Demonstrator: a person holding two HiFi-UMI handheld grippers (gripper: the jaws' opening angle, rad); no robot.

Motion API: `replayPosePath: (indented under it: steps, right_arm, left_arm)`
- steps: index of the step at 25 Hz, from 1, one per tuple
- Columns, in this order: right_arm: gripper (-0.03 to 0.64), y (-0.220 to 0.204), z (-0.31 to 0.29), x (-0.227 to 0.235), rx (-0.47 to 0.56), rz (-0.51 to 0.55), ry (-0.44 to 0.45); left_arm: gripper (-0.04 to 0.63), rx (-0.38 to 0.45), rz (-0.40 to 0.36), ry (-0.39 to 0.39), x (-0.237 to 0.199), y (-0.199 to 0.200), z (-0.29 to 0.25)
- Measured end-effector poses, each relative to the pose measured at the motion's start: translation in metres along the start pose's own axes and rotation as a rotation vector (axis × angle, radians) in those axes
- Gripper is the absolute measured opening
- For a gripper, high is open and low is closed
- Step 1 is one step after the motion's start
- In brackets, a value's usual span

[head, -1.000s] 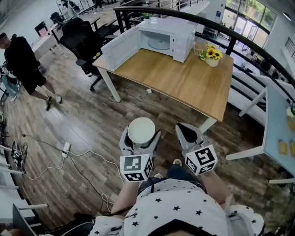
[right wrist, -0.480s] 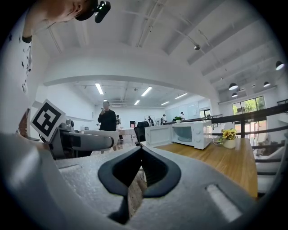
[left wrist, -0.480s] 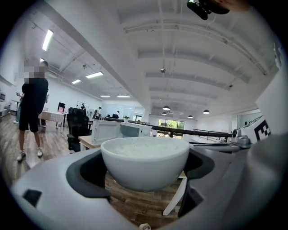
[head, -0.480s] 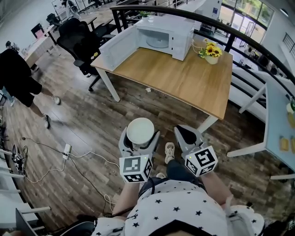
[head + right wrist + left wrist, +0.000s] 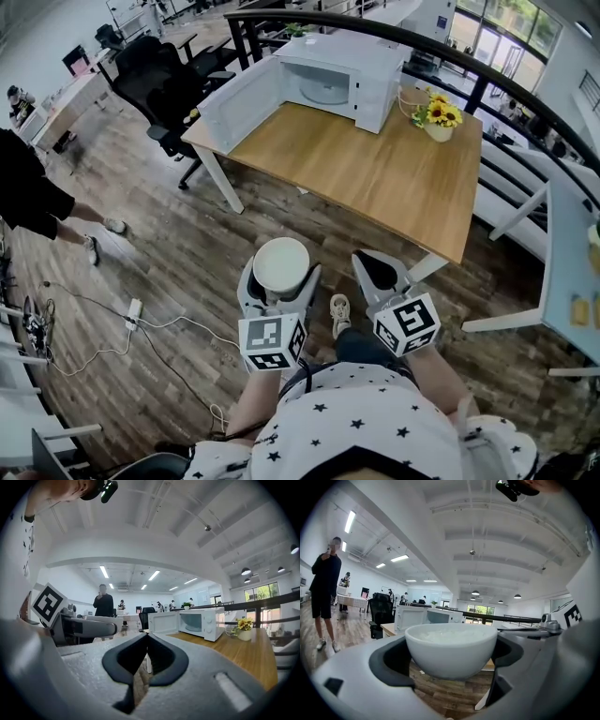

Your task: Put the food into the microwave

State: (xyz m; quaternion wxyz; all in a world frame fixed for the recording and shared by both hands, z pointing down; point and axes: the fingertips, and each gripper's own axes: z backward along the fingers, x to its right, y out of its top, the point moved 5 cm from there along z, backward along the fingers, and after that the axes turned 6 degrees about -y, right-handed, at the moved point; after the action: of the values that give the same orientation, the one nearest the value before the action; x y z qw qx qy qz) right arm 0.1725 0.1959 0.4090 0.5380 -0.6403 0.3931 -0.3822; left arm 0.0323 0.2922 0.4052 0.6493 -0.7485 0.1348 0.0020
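A white bowl of rice [image 5: 281, 262] [image 5: 451, 648] sits clamped between the jaws of my left gripper [image 5: 278, 283] [image 5: 451, 660], held level above the wooden floor. My right gripper [image 5: 377, 272] [image 5: 145, 660] is shut with nothing in it, beside the left one. The white microwave [image 5: 343, 67] [image 5: 201, 622] [image 5: 425, 618] stands at the far end of the wooden table [image 5: 375, 173], its door [image 5: 240, 101] swung wide open to the left and the glass turntable showing inside. Both grippers are well short of the table.
A small pot of yellow flowers [image 5: 437, 116] [image 5: 243, 627] stands right of the microwave. A black office chair [image 5: 164, 80] is left of the table. A person in black [image 5: 28, 202] [image 5: 326, 592] walks at the left. Cables and a power strip [image 5: 131, 309] lie on the floor.
The table and microwave have come slightly closer in the head view as I step forward. The person at the left has walked further out of frame. Both grippers keep their grip.
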Motion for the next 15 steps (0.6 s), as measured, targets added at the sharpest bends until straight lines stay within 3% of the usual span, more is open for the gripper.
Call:
replayPosePath:
  steps: [15]
  right_arm:
    - [0.006,0.042,-0.104,0.071,0.009,0.017,0.040]
  left_arm:
    - [0.503,0.010,-0.008,0.017,-0.032,0.047,-0.110]
